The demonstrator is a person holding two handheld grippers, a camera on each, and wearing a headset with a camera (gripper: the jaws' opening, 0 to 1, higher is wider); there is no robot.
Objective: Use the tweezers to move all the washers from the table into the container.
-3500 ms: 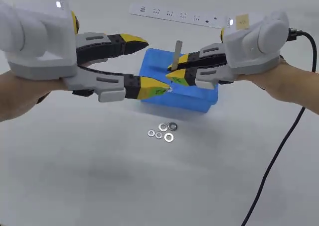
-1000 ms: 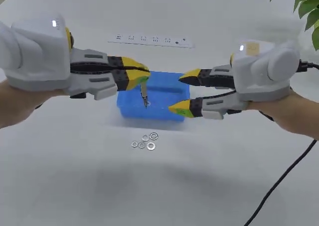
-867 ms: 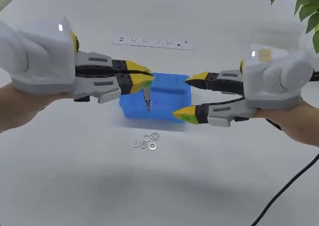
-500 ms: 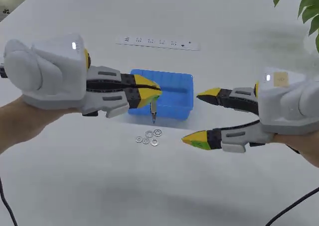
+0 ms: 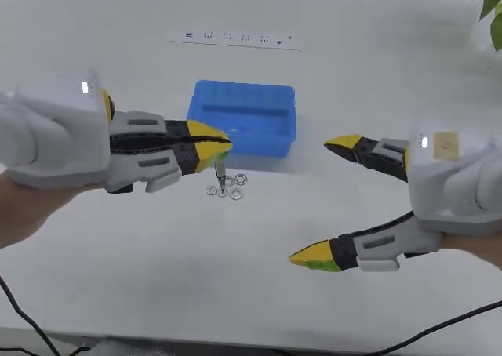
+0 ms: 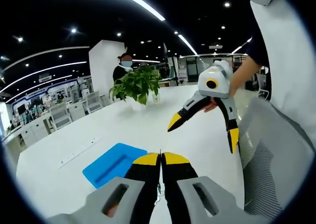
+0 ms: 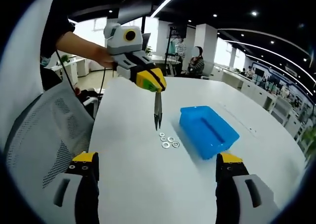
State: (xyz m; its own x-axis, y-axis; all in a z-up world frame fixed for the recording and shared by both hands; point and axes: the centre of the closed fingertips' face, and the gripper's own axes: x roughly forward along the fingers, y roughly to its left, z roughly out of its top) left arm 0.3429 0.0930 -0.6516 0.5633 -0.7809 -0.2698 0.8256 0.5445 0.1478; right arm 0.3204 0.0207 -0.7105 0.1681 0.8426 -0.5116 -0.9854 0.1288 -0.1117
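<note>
Left yellow-tipped gripper (image 5: 223, 148) with jaws pinched on slim metal tweezers (image 5: 220, 176), tips hanging down over a small cluster of silver washers (image 5: 229, 189) on the white table (image 5: 141, 270), just beside the blue plastic container (image 5: 243, 121), right gripper (image 5: 310, 201) with jaws spread wide, holding nothing

White power strip (image 5: 238, 39) lies flat at far side of white desk (image 5: 157, 277), well apart from leafy green plant (image 5: 488, 3) at top right corner. Black cable (image 5: 20, 307) at near left desk edge. Grey mesh chair (image 7: 52, 130) beside desk. Ceiling light strips (image 6: 140, 4) overhead
</note>
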